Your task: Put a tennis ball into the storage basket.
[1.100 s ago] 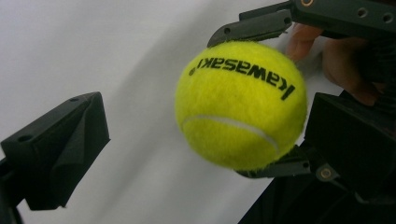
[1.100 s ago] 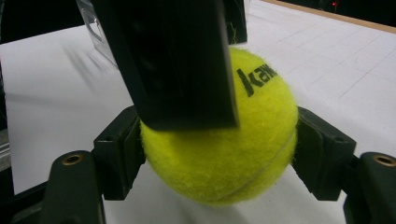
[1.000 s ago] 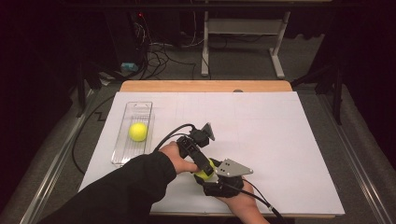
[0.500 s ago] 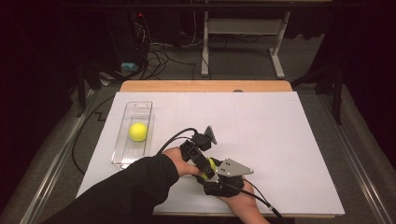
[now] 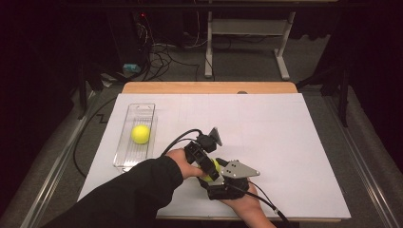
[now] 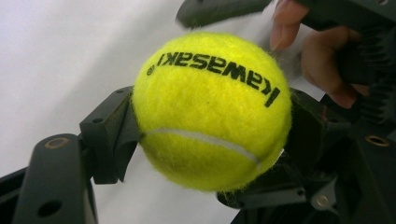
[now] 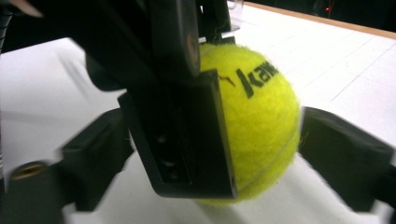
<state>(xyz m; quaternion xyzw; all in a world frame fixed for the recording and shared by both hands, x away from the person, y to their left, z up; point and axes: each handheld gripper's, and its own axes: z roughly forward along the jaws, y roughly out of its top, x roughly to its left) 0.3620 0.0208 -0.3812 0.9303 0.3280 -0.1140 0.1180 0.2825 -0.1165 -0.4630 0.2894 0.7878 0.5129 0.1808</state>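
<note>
High view: the two grippers meet near the sheet's (image 5: 285, 142) six-o'clock edge. The left gripper (image 5: 209, 171) comes in from seven o'clock on a dark sleeve (image 5: 138, 190), and the right gripper (image 5: 223, 183) sits just at its four o'clock. A yellow ball (image 5: 215, 167) peeks out between them. At ten o'clock, well apart, a clear tray (image 5: 124, 154) holds a second ball (image 5: 140, 134).

Left gripper view: the ball (image 6: 212, 109) sits at centre, printed "kawasaki" upside down. The left gripper (image 6: 210, 140) is clamped on it, its jaws pressing the ball at nine and three o'clock. The other hand (image 6: 322, 60) shows at two o'clock.

Right gripper view: the ball (image 7: 254, 121) sits at centre, half covered by the left gripper's black jaw from eleven o'clock. The right gripper's (image 7: 210, 158) jaws have just been opening; they stand apart at eight and four o'clock, a gap showing between the ball and the four-o'clock one.
</note>
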